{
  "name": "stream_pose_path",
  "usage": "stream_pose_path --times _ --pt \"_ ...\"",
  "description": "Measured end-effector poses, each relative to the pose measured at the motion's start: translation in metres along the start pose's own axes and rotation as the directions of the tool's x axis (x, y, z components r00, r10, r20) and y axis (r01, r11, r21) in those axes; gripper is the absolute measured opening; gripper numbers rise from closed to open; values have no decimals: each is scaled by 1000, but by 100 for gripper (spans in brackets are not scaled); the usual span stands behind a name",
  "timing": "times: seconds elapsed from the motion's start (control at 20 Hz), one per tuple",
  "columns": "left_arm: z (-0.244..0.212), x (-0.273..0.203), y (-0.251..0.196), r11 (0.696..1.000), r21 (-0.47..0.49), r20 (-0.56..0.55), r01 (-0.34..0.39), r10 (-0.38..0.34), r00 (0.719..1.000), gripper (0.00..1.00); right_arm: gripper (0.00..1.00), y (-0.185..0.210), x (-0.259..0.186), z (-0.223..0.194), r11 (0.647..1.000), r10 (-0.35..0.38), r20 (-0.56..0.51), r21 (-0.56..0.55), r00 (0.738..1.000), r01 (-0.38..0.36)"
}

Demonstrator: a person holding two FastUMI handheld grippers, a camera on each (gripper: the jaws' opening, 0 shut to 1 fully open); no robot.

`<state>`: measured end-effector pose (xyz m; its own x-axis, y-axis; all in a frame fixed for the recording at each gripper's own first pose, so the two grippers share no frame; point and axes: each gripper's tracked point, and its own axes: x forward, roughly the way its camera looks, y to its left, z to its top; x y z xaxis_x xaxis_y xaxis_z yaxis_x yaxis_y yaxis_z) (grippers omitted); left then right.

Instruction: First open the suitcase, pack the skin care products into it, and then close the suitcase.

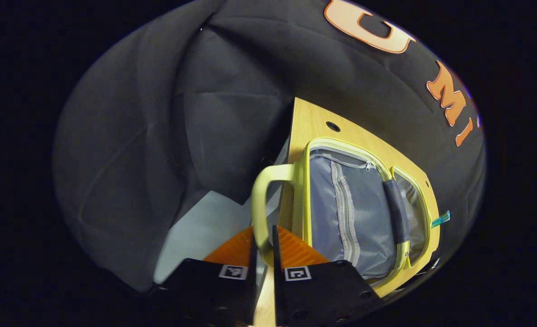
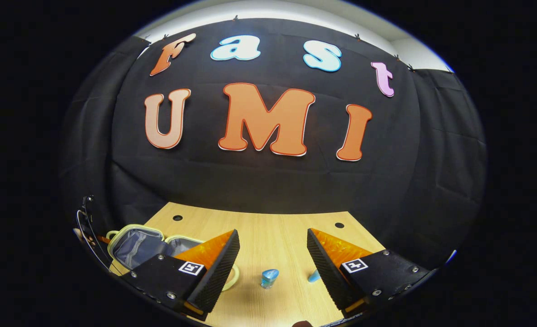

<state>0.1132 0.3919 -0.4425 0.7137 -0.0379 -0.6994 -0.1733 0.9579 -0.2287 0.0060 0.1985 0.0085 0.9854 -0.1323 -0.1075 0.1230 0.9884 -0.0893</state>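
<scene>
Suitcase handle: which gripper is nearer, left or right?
Left. The left gripper is shut on the suitcase handle. The right gripper is open over the table, off to the side of the open suitcase.

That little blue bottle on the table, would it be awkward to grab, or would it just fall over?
The small blue bottle stands upright alone on the wooden table, between the open right gripper fingers. It looks narrow for its height, so a sideways nudge would probably tip it. Its rounded body might then roll. It seems small, likely light.
</scene>
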Motion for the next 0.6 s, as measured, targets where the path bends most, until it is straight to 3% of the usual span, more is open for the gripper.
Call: stream_pose_path --times 0.1,0.2,0.3,0.4,0.6 --pt "1 -7 12 995 56 -11 -86 87 996 41 94 -4 2 -3 1000 2 -2 4 1000 -2" --pt "12 -19 29 969 138 26 -204 202 979 70 94 -8 2 -7 1000 7 -4 5 1000 -7" --pt "30 -38 26 950 171 103 -261 246 964 100 94 -15 3 -13 1000 12 -6 2 1000 -12" --pt "58 -63 7 929 195 209 -316 275 938 100 94 -24 5 -20 1000 15 -11 -15 1000 -15" --pt "105 -115 -60 904 233 361 -358 261 895 100 95 -50 13 -27 999 18 0 -32 1000 -18"
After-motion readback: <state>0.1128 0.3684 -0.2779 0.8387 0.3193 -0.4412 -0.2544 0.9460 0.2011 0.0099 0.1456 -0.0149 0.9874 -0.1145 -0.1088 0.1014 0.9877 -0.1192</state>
